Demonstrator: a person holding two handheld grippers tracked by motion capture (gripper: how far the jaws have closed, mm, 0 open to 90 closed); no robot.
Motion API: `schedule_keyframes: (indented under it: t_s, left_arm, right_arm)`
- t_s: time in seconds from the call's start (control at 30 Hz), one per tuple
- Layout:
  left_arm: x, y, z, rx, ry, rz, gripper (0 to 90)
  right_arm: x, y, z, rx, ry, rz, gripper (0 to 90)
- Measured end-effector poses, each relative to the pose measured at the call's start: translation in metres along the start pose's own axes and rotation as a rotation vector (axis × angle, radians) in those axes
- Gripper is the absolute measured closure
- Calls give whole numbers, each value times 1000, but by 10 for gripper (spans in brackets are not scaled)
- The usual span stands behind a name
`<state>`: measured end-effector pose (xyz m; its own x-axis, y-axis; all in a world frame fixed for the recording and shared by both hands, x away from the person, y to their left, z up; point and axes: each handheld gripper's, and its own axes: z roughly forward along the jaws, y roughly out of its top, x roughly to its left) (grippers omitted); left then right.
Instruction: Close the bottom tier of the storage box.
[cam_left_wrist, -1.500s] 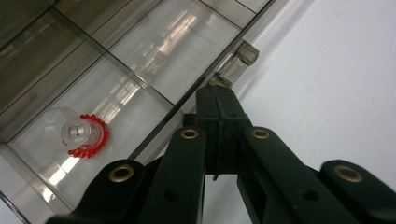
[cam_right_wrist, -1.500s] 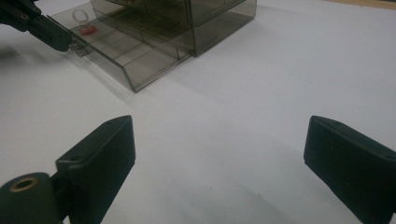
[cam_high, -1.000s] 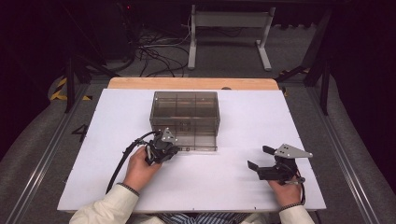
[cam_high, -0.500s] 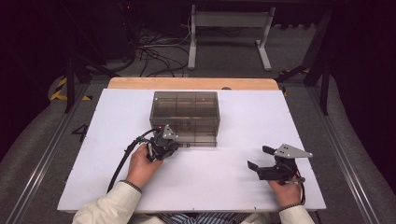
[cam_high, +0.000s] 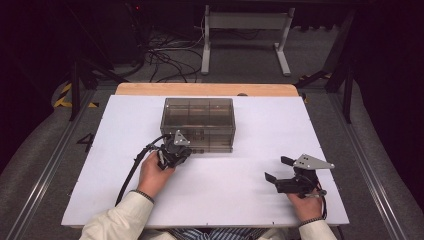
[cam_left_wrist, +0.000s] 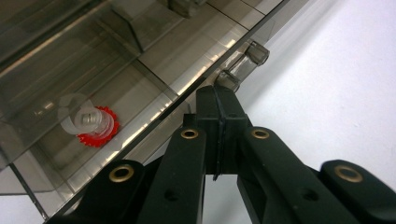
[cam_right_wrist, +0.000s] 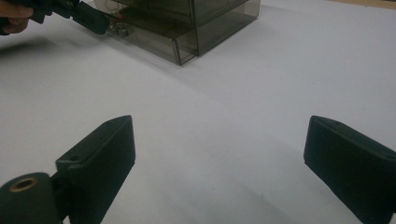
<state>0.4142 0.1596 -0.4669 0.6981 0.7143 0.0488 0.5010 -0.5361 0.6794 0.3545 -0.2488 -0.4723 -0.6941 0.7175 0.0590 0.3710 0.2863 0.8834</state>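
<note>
At the near edge of the white table, a person holds two grippers. The right gripper hovers over bare tabletop, jaws spread wide and empty. The left gripper presses against the lower front of a smoke-tinted clear plastic drawer box, its jaws closed together at the small clear drawer handle; whether they actually pinch the handle cannot be told.

The one box stands mid-table, toward the far side. Inside a drawer compartment lies one small part, a clear cap on a red toothed disc.

The box looks rigid, light and smooth, so it would likely slide on the table if tugged without bracing. The handle seems the natural hold, though thin and slippery for the jaws.

Beyond the table, cables trail on the floor.
</note>
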Motion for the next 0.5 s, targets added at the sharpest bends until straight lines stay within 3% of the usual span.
schedule_keyframes:
  t_s: [0.5]
  left_arm:
    - [12, 0, 8, -19, 32, -40, 898]
  right_arm:
    - [0, 0, 0, -1, -2, 0, 94]
